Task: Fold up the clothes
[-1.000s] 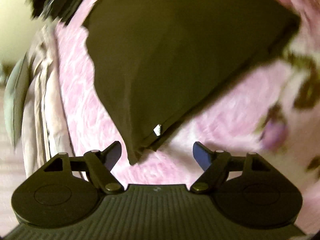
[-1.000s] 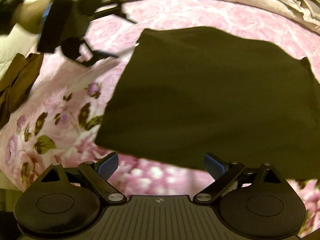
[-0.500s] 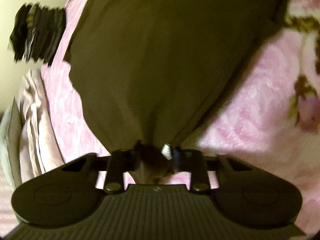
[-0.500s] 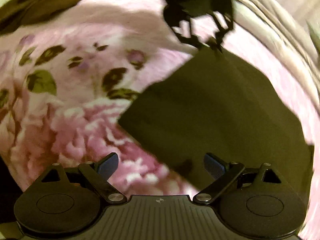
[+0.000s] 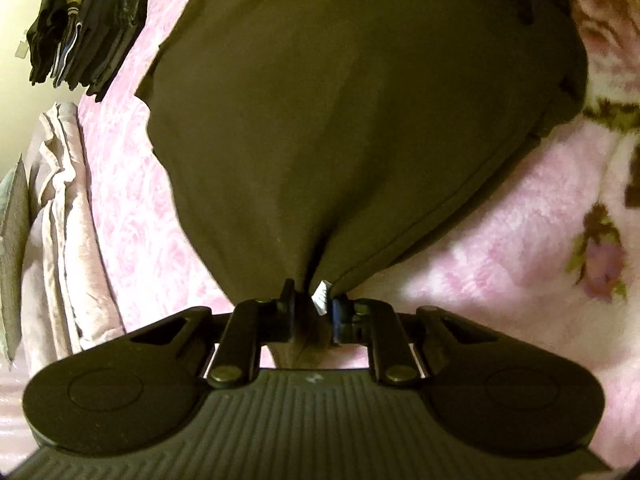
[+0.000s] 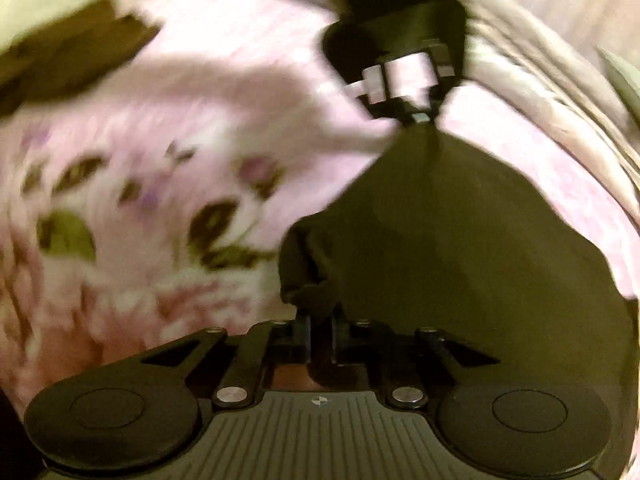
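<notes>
A pink blanket (image 5: 500, 248) with a printed rose and leaf pattern covers the whole surface in both wrist views. Spread across it lies a dark olive-brown garment (image 5: 340, 120), folded flat with a stitched hem along one edge; it fills most of the left wrist view and the right half of the right wrist view (image 6: 460, 248). Along the blanket's far side runs a bunched, pale pinkish-beige bedcover (image 5: 60, 208), with a grey-green cushion edge (image 5: 12, 240) just beyond it. A stack of folded dark clothes (image 5: 84, 28) sits on the blanket near a cream wall, well apart from the garment. In the right wrist view a second brownish cloth (image 6: 68, 56) lies at the upper left, too blurred to identify.

The left gripper (image 5: 312, 304) is clamped on one corner of the garment, the cloth gathering into a pinched point between its nearly touching fingers; a small white tag (image 5: 321, 298) sticks out at the pinch. The right gripper (image 6: 320, 336) is likewise closed to a narrow gap on the opposite corner, with crumpled fabric bunched just above its fingers. Seen from the right wrist, the left gripper (image 6: 420, 116) appears at the top, gripping the garment's far corner, which lifts clear of the blanket and casts a shadow there.
</notes>
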The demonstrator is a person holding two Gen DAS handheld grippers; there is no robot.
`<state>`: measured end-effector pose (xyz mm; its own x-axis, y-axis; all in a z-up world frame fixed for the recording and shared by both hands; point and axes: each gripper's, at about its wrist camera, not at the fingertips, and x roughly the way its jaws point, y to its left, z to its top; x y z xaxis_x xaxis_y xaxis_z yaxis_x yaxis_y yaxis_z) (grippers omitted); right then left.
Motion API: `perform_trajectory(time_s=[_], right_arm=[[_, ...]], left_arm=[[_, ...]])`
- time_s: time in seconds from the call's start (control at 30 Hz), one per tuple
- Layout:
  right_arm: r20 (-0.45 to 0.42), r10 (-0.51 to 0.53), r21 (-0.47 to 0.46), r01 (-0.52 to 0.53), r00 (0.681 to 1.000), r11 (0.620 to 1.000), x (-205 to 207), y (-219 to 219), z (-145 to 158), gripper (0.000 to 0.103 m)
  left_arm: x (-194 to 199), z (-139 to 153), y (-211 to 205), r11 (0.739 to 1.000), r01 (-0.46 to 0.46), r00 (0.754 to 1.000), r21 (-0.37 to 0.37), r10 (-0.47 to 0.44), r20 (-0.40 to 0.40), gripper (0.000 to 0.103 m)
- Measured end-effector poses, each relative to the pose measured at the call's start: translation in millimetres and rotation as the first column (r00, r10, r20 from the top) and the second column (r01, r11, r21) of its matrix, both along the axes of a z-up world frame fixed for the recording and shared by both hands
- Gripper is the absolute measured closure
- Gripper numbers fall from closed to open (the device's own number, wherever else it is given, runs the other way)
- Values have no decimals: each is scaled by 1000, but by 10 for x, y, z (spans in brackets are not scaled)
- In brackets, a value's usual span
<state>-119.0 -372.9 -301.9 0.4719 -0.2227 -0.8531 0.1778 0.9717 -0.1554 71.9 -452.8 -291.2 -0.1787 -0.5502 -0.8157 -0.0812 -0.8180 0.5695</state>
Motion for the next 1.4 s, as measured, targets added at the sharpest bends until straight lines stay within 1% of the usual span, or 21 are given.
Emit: perform_trajectory(time_s=[0.07,0.13,0.23,0.37,0.4,0.5,0.57,0.63,0.77,0.83,0.97,1.07,1.1,1.13,1.17,1.2,1.23,1.27,1.3,1.33,1.4], right_arm=[[65,-73,17,72,995,997,-121,-165,303,96],[127,-154,36,151,980,988,-276,-342,597,96],[209,-288,71,279,935,958,-592,-630,990,96],[277,-500,163,473,820,866,-1185,-1070,1289,96],[286,-547,188,514,787,837,-1350,-1190,1318,96],[274,-646,251,596,712,763,-1761,-1558,1258,96],[261,-707,292,644,657,707,-2035,-1803,1216,97],[229,-768,348,687,598,638,-2312,-2036,1029,97],[167,-859,438,744,484,505,-2825,-2477,657,98],[133,-888,470,760,441,448,-3045,-2631,473,98],[79,-924,511,781,374,360,-3363,-2722,238,98],[50,-934,540,777,355,324,-3429,-2786,91,97],[41,-938,546,778,345,310,-3435,-2799,51,97],[29,-944,550,783,330,290,-3447,-2820,-4,97],[17,-949,559,784,313,269,-3463,-2837,-38,97],[6,-955,567,785,297,248,-3479,-2854,-71,97],[-5,-960,575,786,281,227,-3495,-2871,-105,97],[-10,-962,579,786,272,217,-3500,-2876,-115,97],[-8,-962,572,790,272,219,-3488,-2873,-114,97],[-9,-961,565,795,275,222,-3472,-2860,-103,97],[-14,-963,562,798,271,216,-3449,-2845,-105,97]], left_arm=[[-147,229,-147,1000,5,1000,-15,-5,-6,90],[-295,457,-294,999,10,1000,-31,-11,-11,90],[-516,800,-514,998,18,1000,-54,-19,-19,90],[-910,1236,-877,997,31,999,-76,-33,-27,90],[-1060,1309,-1000,997,32,999,-71,-34,-28,90],[-1562,1380,-1390,998,54,998,-36,-54,-15,91],[-1885,1330,-1657,997,79,997,-4,-79,2,91],[-2221,1177,-1909,994,103,994,33,-104,18,91],[-2816,776,-2345,982,150,986,114,-157,62,91],[-3048,568,-2514,974,167,980,151,-181,83,91],[-3327,288,-2726,963,178,974,200,-201,103,91],[-3365,169,-2828,960,169,977,225,-194,92,87],[-3361,145,-2875,960,157,981,230,-179,79,79],[-3354,143,-2947,964,128,988,232,-144,53,67],[-3336,169,-3039,966,88,995,243,-96,24,62],[-3300,221,-3144,965,39,999,258,-37,-10,53],[-3242,290,-3256,964,-17,998,266,31,-48,49],[-3178,361,-3364,960,-73,991,272,99,-85,49],[-3094,436,-3463,955,-132,979,266,167,-117,52],[-2992,512,-3558,947,-194,960,256,237,-148,58],[-2811,647,-3744,913,-302,909,276,363,-205,58]])
